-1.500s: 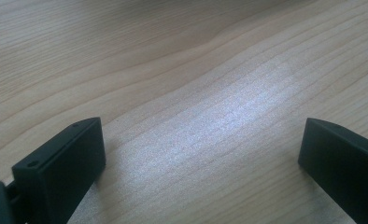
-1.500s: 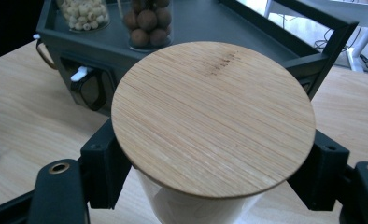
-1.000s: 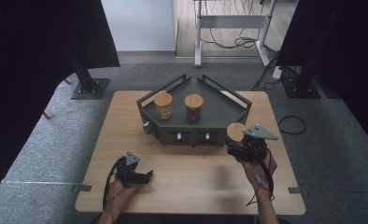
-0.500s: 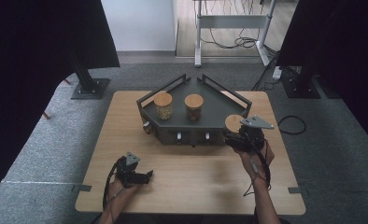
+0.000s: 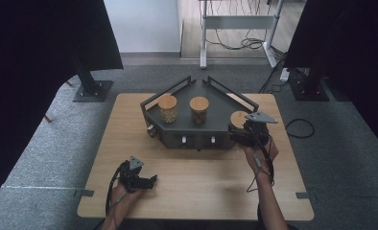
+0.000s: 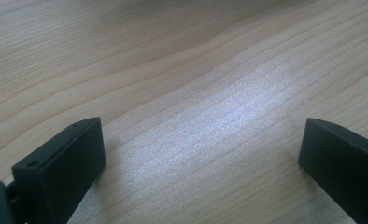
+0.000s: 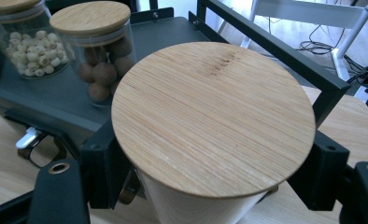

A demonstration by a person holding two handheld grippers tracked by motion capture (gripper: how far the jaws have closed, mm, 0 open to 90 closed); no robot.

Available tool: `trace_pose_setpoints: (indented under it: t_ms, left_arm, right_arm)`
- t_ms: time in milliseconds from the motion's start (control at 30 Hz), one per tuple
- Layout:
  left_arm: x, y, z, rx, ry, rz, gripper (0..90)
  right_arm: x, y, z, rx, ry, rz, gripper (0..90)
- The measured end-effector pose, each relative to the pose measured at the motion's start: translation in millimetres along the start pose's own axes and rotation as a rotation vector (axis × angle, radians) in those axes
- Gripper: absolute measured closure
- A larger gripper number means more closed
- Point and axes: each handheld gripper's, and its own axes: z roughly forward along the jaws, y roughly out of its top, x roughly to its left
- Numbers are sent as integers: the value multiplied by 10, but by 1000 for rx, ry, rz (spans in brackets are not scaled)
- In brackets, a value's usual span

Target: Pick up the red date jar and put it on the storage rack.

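High view first: the right gripper point(image 5: 238, 134) is up at the right front corner of the dark metal tray point(image 5: 216, 120), clamped on a jar with a bamboo lid point(image 5: 239, 119). The jar sits right between its jaws, at the tray's edge. Two more jars stand on the tray off to that gripper's left: the closer one with brown balls point(image 5: 199, 109), the farther one with pale round bits point(image 5: 168, 108). The left gripper point(image 5: 146, 181) rests low on the wooden table point(image 5: 196, 167) near the front edge, well apart from the tray and all the jars.

Left gripper view: both black jaws stand wide apart with bare table point(image 6: 196, 93) between them, so it's released and holding nothing.

Right gripper view: the bamboo lid point(image 7: 212, 114) is dead center, jaws pressing the jar from both sides just under the lid. Can't tell what's inside, the body looks pale. Beyond it to the left sit the brown ball jar point(image 7: 95, 46) and the pale one point(image 7: 21, 39), on the tray point(image 7: 168, 32), whose rail point(image 7: 275, 51) runs off past the lid to the right.
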Motion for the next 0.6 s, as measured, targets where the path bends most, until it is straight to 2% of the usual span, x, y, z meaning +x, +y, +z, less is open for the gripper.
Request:
trace_pose_setpoints:
  t_ms: [600]
  left_arm:
    - [0, 0, 0, 0, 1, 2, 2]
  right_arm:
    - [33, 119, 293, -11, -23, 18, 247]
